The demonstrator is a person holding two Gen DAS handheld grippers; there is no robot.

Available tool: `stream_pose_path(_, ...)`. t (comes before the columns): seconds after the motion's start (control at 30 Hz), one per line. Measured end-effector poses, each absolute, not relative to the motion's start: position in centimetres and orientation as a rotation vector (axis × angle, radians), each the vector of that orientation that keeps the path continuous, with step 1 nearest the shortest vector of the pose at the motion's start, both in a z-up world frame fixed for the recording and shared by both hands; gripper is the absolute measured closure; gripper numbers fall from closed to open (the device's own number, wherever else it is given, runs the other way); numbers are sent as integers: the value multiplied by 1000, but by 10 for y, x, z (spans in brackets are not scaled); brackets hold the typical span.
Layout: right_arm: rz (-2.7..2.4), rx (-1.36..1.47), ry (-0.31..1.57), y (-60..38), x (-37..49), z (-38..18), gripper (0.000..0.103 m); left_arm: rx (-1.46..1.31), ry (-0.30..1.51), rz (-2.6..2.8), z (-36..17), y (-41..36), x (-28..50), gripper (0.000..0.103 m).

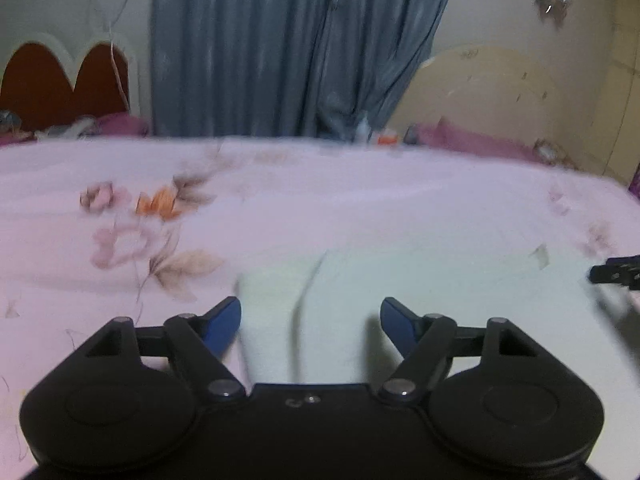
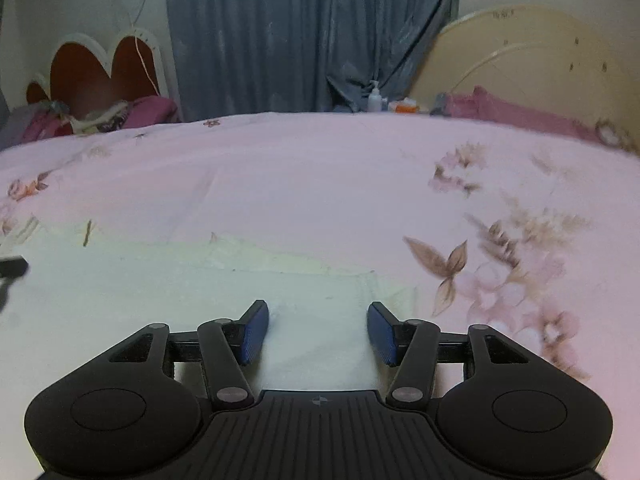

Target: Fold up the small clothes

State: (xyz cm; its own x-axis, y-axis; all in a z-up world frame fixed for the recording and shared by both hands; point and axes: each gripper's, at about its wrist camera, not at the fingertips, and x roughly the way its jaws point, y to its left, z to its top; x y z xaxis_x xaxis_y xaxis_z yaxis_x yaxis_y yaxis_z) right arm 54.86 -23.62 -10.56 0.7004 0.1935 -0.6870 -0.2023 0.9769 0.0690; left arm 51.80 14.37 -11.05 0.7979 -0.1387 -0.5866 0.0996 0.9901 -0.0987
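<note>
Your left tool (image 1: 310, 326) and right tool (image 2: 318, 330) are both spread over the pale cream garment (image 2: 180, 292), flat on the pink floral bedsheet (image 2: 320, 184).

Left wrist: looked low and close across the bedsheet (image 1: 320, 200) toward the curtain (image 1: 280, 40).
Right wrist: faced likewise, further right.
Shared: the pale garment (image 2: 160, 300).

— What's behind the bed (image 2: 304, 184)?
— A grey-blue curtain (image 2: 280, 32), dead centre. Left of it, a scalloped red headboard (image 2: 96, 72); right of it, a cream headboard (image 2: 532, 52) against the pale wall (image 1: 68, 0).
</note>
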Motion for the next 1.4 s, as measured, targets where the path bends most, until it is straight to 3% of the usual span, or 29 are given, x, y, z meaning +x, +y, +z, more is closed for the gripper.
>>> stream_pose_path(0.1, 355, 12, 729, -213, 530, -90, 49, -24, 592, -207, -99, 107, 500, 26)
stream_pose_path(0.27, 480, -63, 763, -168, 505, -107, 49, 96, 677, -282, -121, 49, 487, 27)
stream_pose_path(0.67, 267, -73, 790, -215, 500, -111, 49, 91, 705, -220, -129, 60, 481, 26)
stream_pose_path(0.73, 277, -68, 775, -210, 494, -102, 49, 76, 700, -210, -120, 59, 476, 32)
stream_pose_path(0.87, 429, -62, 735, -192, 463, -86, 49, 54, 665, -265, -110, 43, 458, 31)
stream_pose_path(1.03, 474, -152, 792, -168, 446, -108, 49, 74, 719, -267, -129, 38, 444, 29)
stream_pose_path(1.2, 413, -107, 801, -193, 426, -96, 49, 24, 703, -210, -117, 65, 411, 37)
stream_pose_path(1.4, 553, -96, 818, -155, 374, -97, 49, -16, 723, -257, -120, 40, 374, 43)
